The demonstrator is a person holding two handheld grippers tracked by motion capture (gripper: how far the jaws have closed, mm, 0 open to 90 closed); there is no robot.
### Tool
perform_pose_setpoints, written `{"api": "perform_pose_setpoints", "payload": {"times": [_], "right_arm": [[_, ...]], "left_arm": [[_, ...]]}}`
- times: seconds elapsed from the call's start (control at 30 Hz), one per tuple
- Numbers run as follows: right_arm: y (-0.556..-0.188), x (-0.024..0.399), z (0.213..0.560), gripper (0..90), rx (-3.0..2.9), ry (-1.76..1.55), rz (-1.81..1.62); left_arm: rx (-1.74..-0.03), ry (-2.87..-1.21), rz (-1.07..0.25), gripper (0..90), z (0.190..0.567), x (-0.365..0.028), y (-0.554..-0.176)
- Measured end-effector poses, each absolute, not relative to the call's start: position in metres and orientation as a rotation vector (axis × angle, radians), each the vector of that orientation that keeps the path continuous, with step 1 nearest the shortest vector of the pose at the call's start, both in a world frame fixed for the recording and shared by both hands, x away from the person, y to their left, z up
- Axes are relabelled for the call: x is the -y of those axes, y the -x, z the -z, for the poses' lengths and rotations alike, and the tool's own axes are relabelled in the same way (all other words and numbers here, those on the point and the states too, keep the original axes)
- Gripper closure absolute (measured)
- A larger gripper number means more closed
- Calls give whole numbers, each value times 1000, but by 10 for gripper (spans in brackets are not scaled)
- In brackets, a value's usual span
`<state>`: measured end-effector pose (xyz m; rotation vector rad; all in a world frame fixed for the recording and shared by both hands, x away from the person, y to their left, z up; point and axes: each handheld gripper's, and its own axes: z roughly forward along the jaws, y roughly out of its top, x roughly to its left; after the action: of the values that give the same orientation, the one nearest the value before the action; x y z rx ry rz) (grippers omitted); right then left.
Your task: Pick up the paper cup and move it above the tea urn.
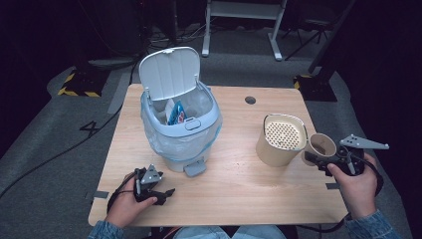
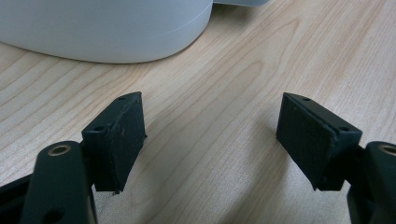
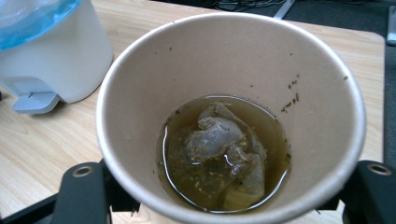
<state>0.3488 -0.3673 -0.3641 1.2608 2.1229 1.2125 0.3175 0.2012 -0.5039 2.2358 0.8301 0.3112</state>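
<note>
Left tongs [image 1: 166, 193] rest low at the near-left of the desk [image 1: 234, 194], held in the person's left hand [image 1: 130, 203]. Jaws stand wide apart with nothing between them; in the left gripper view only bare wood grain lies between the two black pads [image 2: 116, 140].

Just beyond them, left of centre: a pale grey pedal bin [image 1: 181, 129], lid [image 1: 169, 72] tipped up and back, lined with a clear bluish bag. A blue and white wrapper [image 1: 175, 113] lies inside. The foot pedal [image 1: 195, 168] faces the near edge. The bin's rounded base [image 2: 107, 28] shows at the top of the left gripper view.

Right of centre: a cream container [image 1: 281, 139] with a perforated insert at its mouth, standing upright on the desk.

Just beside it, to the right: a brown paper cup [image 1: 321, 147], gripped by the right tongs [image 1: 318, 160] in the right hand [image 1: 358, 186]. It sits clear above the desk near the right edge, mouth tilted toward the camera. Jaws are well spread, one on each side of the cup wall, closed against it. The right gripper view looks down into the cup [image 3: 231, 116]: a little brownish liquid, a sodden tea bag [image 3: 219, 154] at the bottom, dark flecks on the inner wall.
</note>
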Motion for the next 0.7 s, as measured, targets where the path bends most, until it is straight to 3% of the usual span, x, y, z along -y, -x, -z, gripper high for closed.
{"api": "perform_pose_setpoints", "payload": {"times": [0.7], "right_arm": [[-388,386,331,302,-2094,-1260,-1166]], "left_arm": [[-830,-2235,-311,242,504,-201,-317]]}}
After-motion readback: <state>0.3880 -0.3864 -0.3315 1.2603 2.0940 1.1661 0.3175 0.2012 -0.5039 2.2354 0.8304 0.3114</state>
